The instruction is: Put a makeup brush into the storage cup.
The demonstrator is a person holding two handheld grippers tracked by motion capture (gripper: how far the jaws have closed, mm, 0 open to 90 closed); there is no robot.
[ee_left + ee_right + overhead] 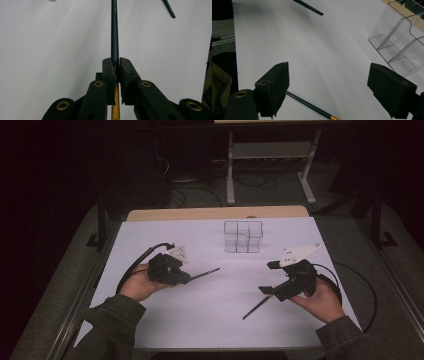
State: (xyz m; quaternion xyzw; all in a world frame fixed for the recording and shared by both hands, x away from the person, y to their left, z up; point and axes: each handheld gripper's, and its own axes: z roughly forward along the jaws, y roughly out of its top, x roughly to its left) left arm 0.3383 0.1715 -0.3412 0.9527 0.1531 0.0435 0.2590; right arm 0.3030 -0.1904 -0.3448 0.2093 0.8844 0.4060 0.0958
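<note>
My left gripper [189, 278] is shut on a dark green pencil [205, 272] that sticks out to the right, above the white sheet. In the left gripper view the pencil [114, 32] runs straight up from between the closed jaws of the left gripper [117, 62], and its gold ferrule shows below them. My right gripper [268, 277] is open with nothing between its jaws. A second dark pencil [257, 306] lies on the sheet just under it. In the right gripper view this pencil [312, 106] passes under the left jaw of the wide-open right gripper [328, 67].
A clear plastic organizer [243, 236] with several compartments stands at the back middle of the white sheet [210, 315]; it shows as the organizer [402, 37] at the right in the right gripper view. The held pencil's tip [308, 7] shows there too. Table edges lie close on both sides.
</note>
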